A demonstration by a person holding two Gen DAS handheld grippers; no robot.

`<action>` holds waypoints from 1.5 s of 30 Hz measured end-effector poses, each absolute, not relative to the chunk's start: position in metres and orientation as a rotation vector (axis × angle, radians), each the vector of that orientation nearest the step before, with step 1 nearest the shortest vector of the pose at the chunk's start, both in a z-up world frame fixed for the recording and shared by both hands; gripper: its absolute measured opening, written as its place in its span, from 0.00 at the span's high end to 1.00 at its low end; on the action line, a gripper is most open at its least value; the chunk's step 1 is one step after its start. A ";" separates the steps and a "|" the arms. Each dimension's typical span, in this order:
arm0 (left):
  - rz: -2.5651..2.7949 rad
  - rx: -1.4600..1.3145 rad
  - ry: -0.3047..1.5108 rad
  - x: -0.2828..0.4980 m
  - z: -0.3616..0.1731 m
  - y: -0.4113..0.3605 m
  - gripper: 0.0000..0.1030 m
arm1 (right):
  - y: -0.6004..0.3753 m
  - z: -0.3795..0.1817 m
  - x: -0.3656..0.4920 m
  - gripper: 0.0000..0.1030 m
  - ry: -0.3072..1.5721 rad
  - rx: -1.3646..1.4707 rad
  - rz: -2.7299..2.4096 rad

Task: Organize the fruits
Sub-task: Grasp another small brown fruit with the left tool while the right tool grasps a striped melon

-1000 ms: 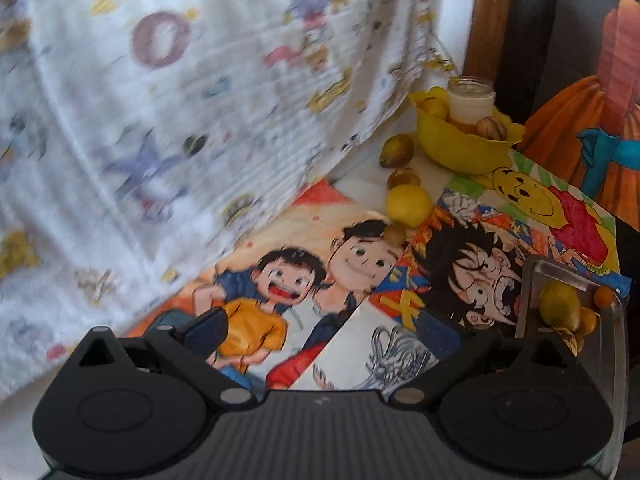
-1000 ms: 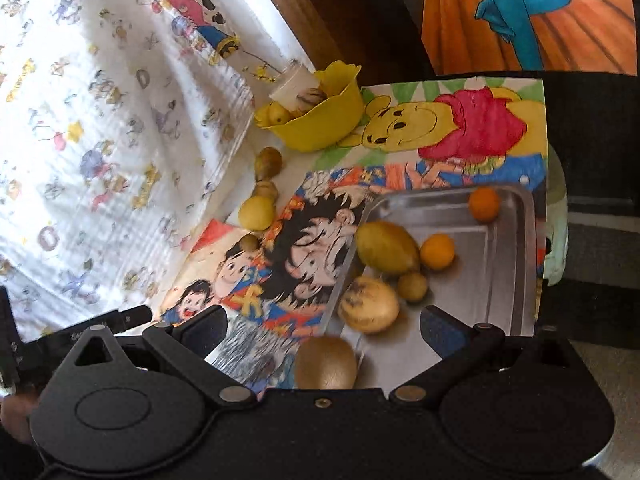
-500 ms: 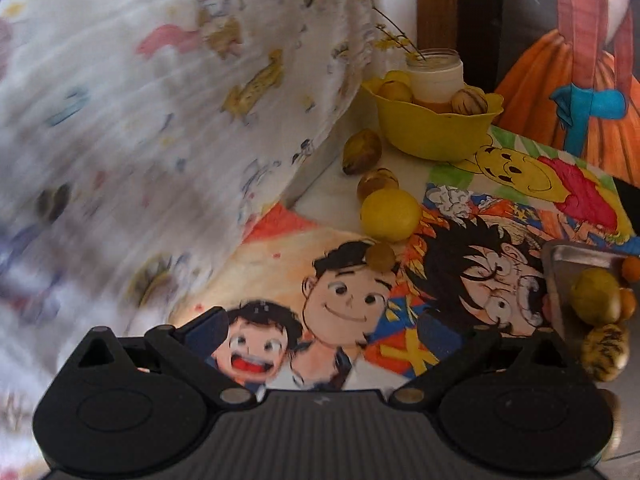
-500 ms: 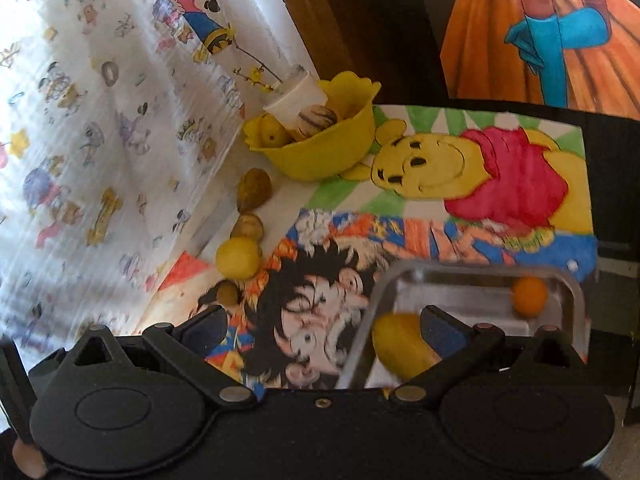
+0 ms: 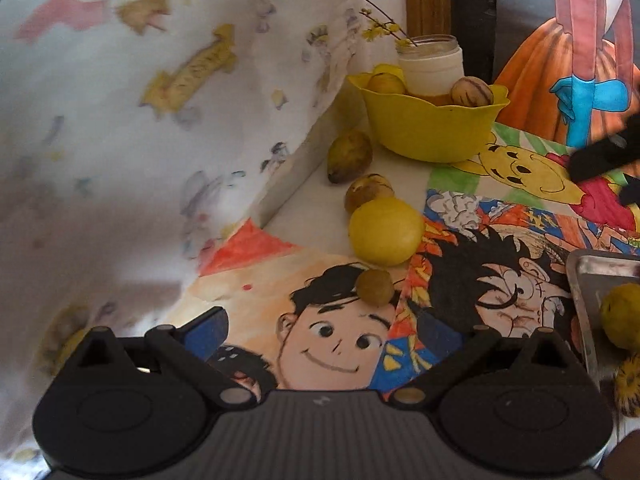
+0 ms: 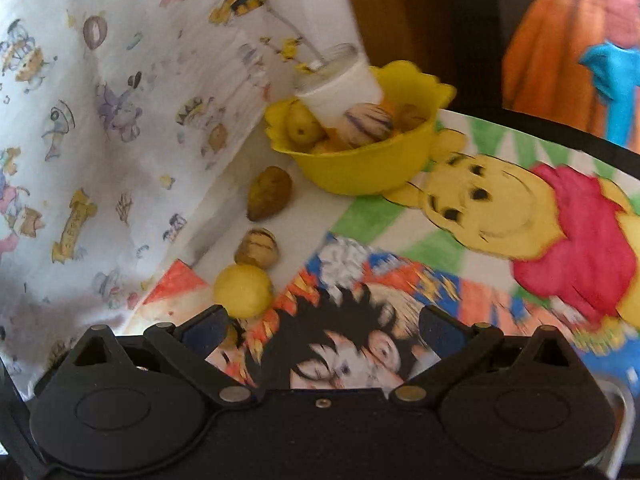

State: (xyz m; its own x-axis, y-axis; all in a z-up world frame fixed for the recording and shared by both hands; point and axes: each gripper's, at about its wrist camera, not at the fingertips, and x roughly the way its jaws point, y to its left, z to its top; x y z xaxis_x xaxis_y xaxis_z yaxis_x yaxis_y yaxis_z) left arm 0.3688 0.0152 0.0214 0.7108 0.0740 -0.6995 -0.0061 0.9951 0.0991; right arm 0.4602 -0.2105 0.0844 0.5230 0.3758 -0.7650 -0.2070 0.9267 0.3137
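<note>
Counter [image 5: 304, 200]: cartoon drawings cover it | printed cloth [image 5: 120, 120]: left of frame | yellow bowl [image 5: 428, 128]: upper centre | left tongs [image 5: 320, 332], right tongs [image 6: 324, 326]: apart, empty

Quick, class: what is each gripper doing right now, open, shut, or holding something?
Left gripper: open, holding nothing.
Right gripper: open, holding nothing.

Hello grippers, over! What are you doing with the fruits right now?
Left gripper and right gripper: jaws open, empty. Round yellow fruit loose beside the yellow bowl. Nothing blocking.
</note>
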 end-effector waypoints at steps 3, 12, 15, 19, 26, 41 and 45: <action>0.036 0.079 0.785 0.377 0.018 0.013 0.01 | -0.196 0.082 0.481 0.05 0.963 0.165 0.368; 0.030 0.051 0.810 0.397 0.005 0.014 0.12 | -0.160 0.061 0.522 0.18 0.972 0.197 0.411; 0.031 0.034 0.816 0.402 0.001 0.016 0.17 | -0.147 0.051 0.536 0.22 0.985 0.193 0.430; 0.040 0.012 0.824 0.408 -0.004 0.015 0.25 | -0.130 0.037 0.555 0.27 1.026 0.195 0.454; 0.034 -0.025 0.828 0.415 -0.009 0.013 0.39 | -0.109 0.016 0.574 0.38 1.086 0.232 0.476; -0.009 -0.054 0.820 0.417 -0.011 0.008 0.69 | -0.094 -0.012 0.584 0.52 1.130 0.295 0.458; -0.002 -0.066 0.821 0.417 -0.011 0.010 0.70 | -0.095 -0.015 0.584 0.54 1.117 0.315 0.458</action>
